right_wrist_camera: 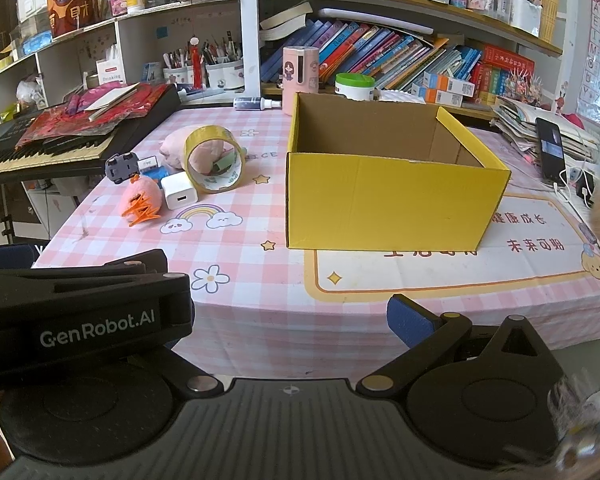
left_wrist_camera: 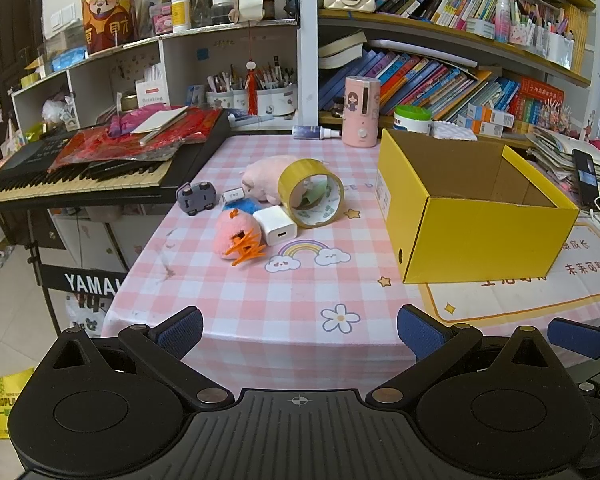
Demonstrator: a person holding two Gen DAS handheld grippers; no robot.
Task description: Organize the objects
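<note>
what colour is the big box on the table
Yellow outside, plain brown cardboard inside; the box shows best in the right wrist view.

Surface [left_wrist_camera: 228, 300]: pink-and-white check with rainbow, cloud and flower prints. Box [left_wrist_camera: 480, 236] yellow outside, brown inside; tape roll [left_wrist_camera: 312, 194] yellow. Charger [left_wrist_camera: 275, 225] white, toy car [left_wrist_camera: 196, 197] grey-purple.

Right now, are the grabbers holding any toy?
No. The left gripper and right gripper are both open and hold nothing; the toys lie on the table.
</note>
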